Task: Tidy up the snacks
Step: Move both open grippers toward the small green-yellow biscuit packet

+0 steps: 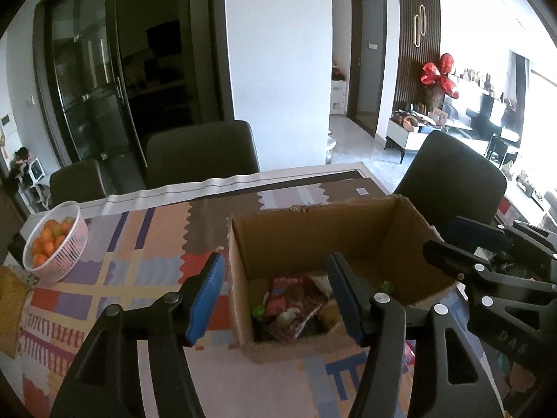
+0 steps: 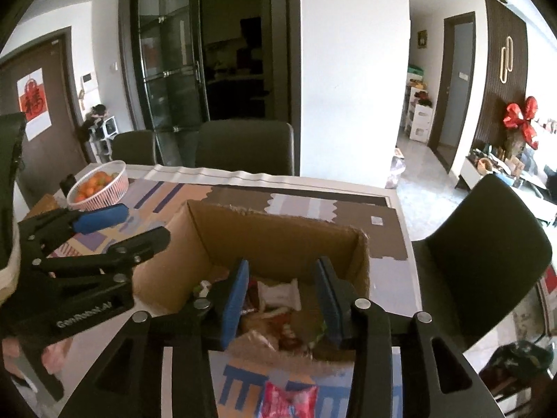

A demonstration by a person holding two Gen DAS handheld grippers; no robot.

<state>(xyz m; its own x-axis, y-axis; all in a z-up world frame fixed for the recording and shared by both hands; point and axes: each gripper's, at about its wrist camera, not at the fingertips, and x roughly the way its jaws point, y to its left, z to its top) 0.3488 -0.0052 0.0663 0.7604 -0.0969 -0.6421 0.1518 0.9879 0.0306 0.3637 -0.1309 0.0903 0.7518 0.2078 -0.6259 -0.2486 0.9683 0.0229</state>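
Note:
An open cardboard box [image 1: 313, 233] [image 2: 271, 240] stands on the patterned tablecloth, with several snack packets [image 1: 296, 303] [image 2: 278, 310] lying in its bottom. My left gripper [image 1: 275, 296] is open and empty, its jaws straddling the box's left wall. My right gripper [image 2: 282, 296] is open and empty, held above the box's near side; it also shows at the right in the left wrist view [image 1: 463, 244]. A red snack packet [image 2: 289, 400] lies on the cloth in front of the box, below the right gripper.
A pink basket of oranges [image 1: 55, 240] [image 2: 101, 184] stands at the table's far left. Dark chairs [image 1: 202, 153] [image 2: 480, 254] stand behind the table and at its right side. The table's far edge [image 2: 278, 177] lies behind the box.

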